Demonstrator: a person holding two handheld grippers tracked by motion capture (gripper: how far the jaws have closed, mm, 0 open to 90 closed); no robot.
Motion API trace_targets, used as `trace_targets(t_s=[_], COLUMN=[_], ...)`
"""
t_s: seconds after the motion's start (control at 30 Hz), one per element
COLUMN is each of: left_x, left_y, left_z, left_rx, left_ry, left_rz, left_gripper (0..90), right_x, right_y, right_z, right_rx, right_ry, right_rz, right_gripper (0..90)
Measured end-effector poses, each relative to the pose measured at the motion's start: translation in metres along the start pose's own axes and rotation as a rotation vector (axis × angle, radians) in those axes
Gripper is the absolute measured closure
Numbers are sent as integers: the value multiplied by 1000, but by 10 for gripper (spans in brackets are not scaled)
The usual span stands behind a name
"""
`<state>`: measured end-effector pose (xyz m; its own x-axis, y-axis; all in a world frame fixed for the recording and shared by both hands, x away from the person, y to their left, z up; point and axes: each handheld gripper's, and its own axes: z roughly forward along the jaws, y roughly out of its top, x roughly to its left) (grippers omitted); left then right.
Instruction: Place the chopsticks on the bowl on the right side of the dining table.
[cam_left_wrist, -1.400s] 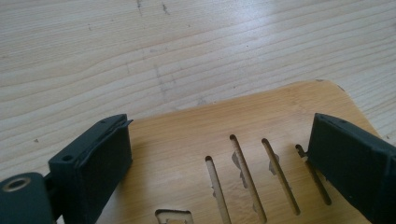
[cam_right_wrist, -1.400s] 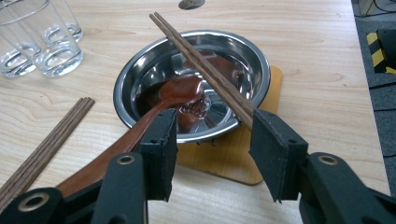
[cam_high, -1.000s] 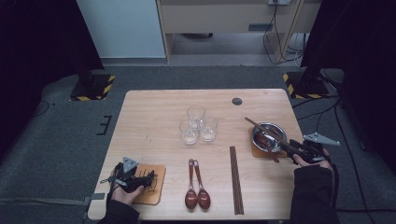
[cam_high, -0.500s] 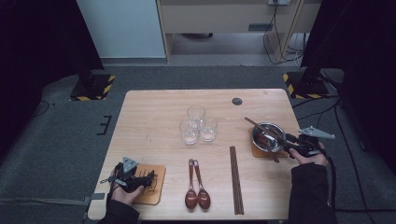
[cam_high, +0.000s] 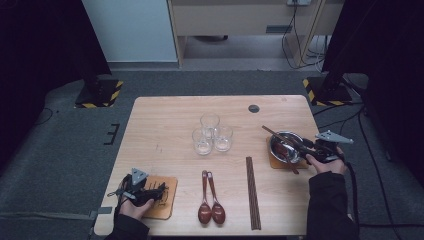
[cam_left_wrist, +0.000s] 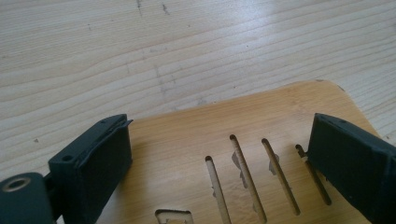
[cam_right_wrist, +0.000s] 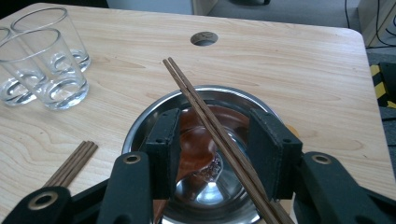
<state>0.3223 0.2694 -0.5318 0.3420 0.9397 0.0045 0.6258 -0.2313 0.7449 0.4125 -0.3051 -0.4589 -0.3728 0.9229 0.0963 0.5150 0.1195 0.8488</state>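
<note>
right gripper (cam_right_wrist: 212, 154) jaws apart astride brown wooden chopsticks (cam_right_wrist: 210, 123) on round steel bowl (cam_right_wrist: 140, 128) | left gripper (cam_left_wrist: 219, 154) apart | close squarely, lift level

Left gripper (cam_left_wrist: 219, 168) jaws spread wide over the slotted wooden board (cam_left_wrist: 243, 140). Nothing is clamped. Bare wooden table (cam_left_wrist: 187, 46) lies beyond the tips.

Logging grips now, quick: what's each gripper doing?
Left gripper: open, over the slotted wooden coaster.
Right gripper: open, chopsticks between its fingers, unpressed.

floor: grey carpet (cam_high: 60, 150) | wall panel: pale blue (cam_high: 132, 30) | cabinet: beige (cam_high: 240, 17) | lighting: dim
</note>
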Motion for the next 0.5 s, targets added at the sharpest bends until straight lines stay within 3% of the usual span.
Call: trace_targets(t_s=[0.5], left_x=[0], left_y=[0], left_z=[0], left_rx=[0], left_ry=[0], left_rz=[0], left_gripper=[53], right_x=[2], right_y=[9], right_z=[21], right_rx=[4], right_ry=[16], right_rz=[-10], right_gripper=[538])
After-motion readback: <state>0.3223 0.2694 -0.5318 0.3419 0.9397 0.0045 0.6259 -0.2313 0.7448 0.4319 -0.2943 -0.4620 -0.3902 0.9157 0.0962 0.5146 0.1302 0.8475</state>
